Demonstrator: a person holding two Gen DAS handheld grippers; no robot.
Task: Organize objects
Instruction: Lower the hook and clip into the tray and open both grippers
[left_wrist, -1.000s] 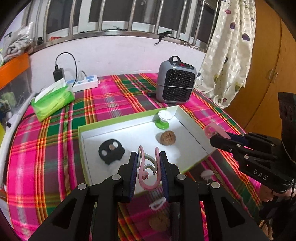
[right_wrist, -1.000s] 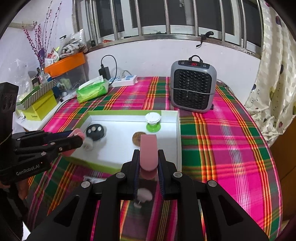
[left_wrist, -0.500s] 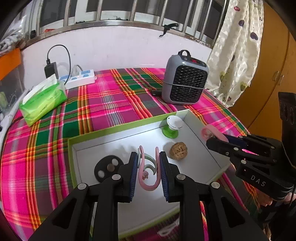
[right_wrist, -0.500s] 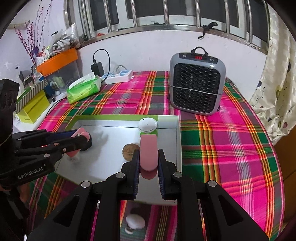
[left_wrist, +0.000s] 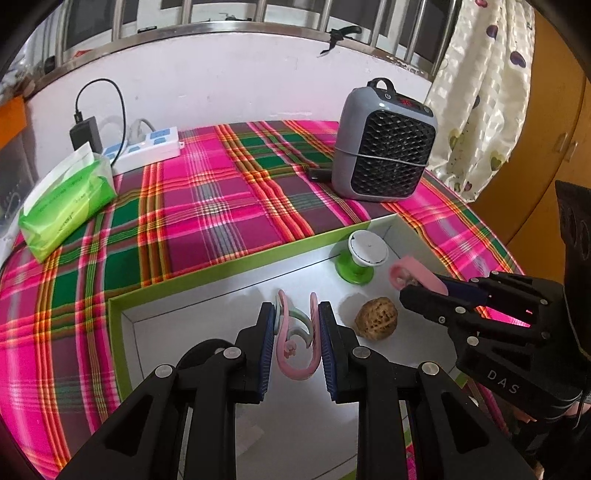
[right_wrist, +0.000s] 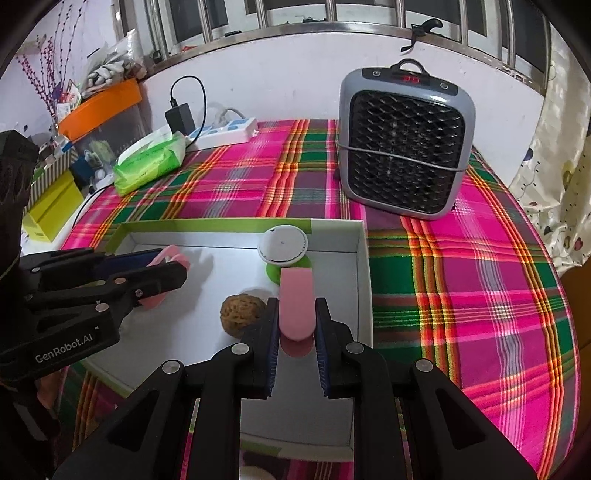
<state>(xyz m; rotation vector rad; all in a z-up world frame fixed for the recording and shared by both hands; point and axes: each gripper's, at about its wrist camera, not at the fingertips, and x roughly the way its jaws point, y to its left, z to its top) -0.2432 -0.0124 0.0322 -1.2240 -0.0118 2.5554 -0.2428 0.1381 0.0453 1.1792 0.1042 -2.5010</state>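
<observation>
Left wrist view: left gripper (left_wrist: 297, 332), jaws pinching a pink hook-shaped clip (left_wrist: 295, 363) with a pale green curl inside it; the clip hangs between the blue pads over the white floor of the green-rimmed box (left_wrist: 207, 277). Just right of its fingertips lies a brown wrinkled walnut (left_wrist: 376, 317); ahead and to the right, a white-topped green spool (left_wrist: 360, 258) stands in the box's far corner. A dark round item behind the left finger is mostly hidden; what it is cannot be told.

Right wrist view: right gripper (right_wrist: 295, 326), jaws pressed on a flat pink strip (right_wrist: 296, 304) with a rounded near end, held above the box floor; its far end overlaps the spool's base. The walnut sits just left of its fingertips.

Beyond the box: grey heater (right_wrist: 404, 144), green tissue pack (left_wrist: 64, 205), white power strip (left_wrist: 147, 147), all on plaid cloth (right_wrist: 461, 280). Something pale below the box's near wall is cut off by the fingers.
</observation>
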